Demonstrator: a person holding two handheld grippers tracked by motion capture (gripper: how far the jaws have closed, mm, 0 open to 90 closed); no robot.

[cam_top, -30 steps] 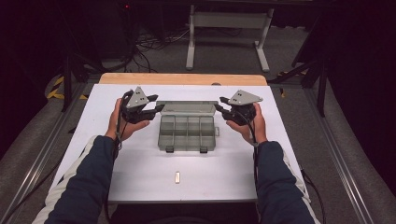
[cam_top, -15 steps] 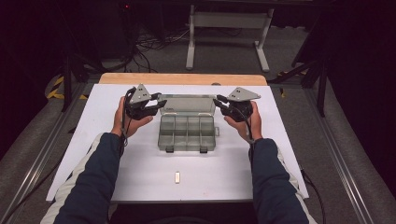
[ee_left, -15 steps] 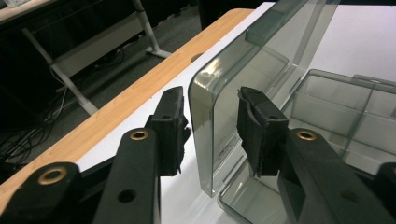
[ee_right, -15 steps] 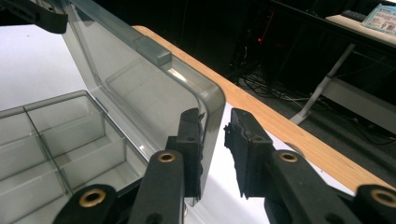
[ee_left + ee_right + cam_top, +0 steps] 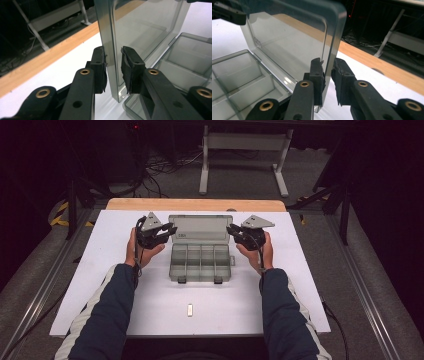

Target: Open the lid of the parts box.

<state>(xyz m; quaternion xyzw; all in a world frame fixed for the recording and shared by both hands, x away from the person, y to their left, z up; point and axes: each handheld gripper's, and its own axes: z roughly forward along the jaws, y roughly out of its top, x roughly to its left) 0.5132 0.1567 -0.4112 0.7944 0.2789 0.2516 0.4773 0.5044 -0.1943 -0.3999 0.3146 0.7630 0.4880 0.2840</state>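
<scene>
A small pale tab (image 5: 190, 309) is lying near the table's (image 5: 300, 285) front edge. Behind it, mid-table, the compartment organizer box (image 5: 200, 262) is sitting open. Its lid (image 5: 201, 227) is standing upright along the box's far edge, long axis left to right; the left gripper (image 5: 167, 231) and right gripper (image 5: 234, 231) are straddling its end edges, jaws narrow but not quite clamped.

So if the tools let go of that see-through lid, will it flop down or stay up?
The lid looks like stiff clear plastic, so it probably won't bend. It stands nearly upright on the box, so it could tip either way. Thin and see-through, it's probably light. The left tool and right tool straddle its edges.
</scene>
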